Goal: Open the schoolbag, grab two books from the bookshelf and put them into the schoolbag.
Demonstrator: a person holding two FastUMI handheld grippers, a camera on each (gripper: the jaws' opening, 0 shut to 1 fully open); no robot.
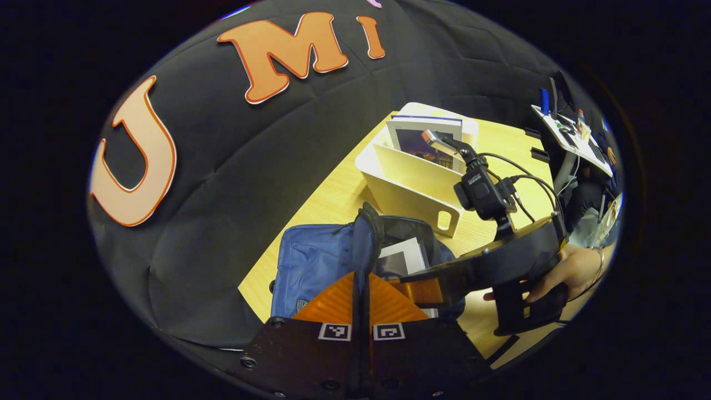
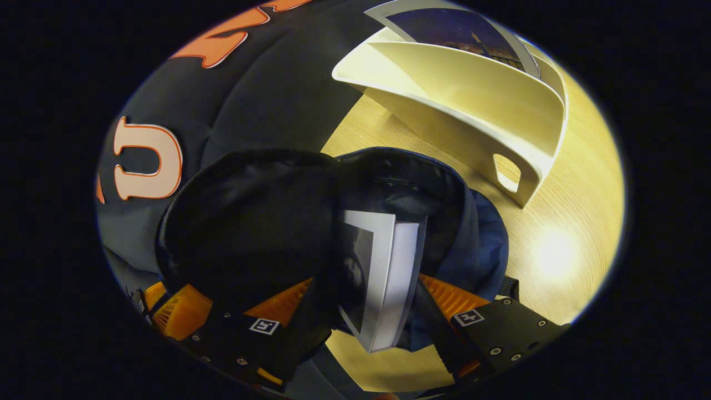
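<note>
Our left tool (image 1: pixel 361 289) pinches the schoolbag (image 1: pixel 316 261) flap upright. Our right tool (image 2: pixel 366 308) stands wide around a book (image 2: pixel 389 283) standing on end in the bag's mouth, long axis upright; contact is unclear.

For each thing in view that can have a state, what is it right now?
Schoolbag: open, flap held up.
Book: partly inside the schoolbag, between the right gripper's fingers.
Bookshelf: upright on the table, one book in it.
Left gripper: shut on the flap.
Right gripper: around the book; whether both fingers press on it cannot be told.
</note>
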